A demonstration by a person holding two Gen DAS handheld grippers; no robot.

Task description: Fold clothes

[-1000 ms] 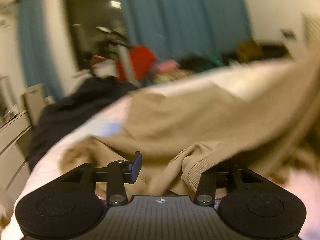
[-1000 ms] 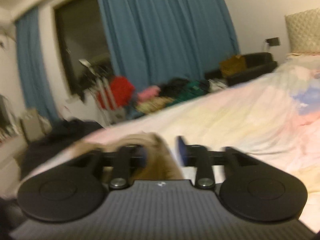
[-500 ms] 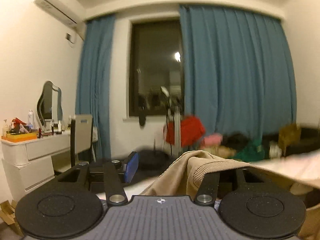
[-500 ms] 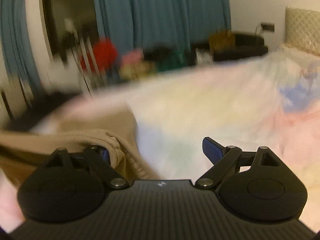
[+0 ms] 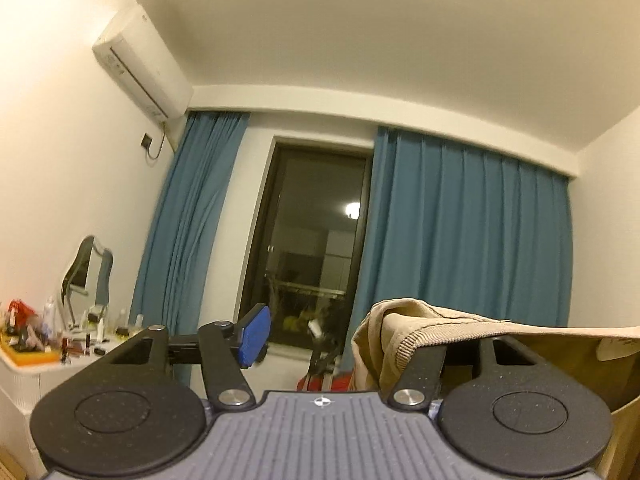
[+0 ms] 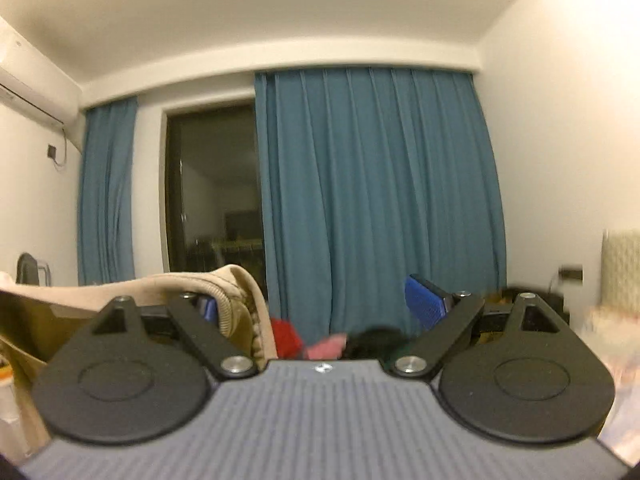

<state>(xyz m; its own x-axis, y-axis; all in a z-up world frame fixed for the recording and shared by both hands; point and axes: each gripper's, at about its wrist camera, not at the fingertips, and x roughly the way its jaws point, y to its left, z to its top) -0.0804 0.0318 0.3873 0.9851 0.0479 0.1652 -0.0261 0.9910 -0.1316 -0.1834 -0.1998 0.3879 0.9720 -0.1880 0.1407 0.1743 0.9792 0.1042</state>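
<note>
A beige ribbed-hem garment [image 5: 404, 332] is lifted high in the air. In the left wrist view it drapes over the right finger of my left gripper [image 5: 340, 336], whose jaws stand wide apart; the blue left pad [image 5: 254, 336] is bare. In the right wrist view the garment [image 6: 224, 292] hangs over the left finger of my right gripper [image 6: 316, 308], also wide open, with the blue right pad [image 6: 424, 304] bare. The cloth stretches between the two grippers. Both cameras point up at the wall and ceiling.
Blue curtains [image 5: 464, 240] flank a dark window [image 5: 308, 252]. An air conditioner [image 5: 140, 64] hangs high on the left wall. A white dresser with a mirror [image 5: 84, 272] and bottles stands at left. Red and pink clothes [image 6: 288, 340] lie beyond; a headboard [image 6: 622, 268] shows at right.
Both grippers have risen and tilted upward, lifting the beige garment off the bed. The right gripper's jaws have opened wide; the bed has dropped out of view.
</note>
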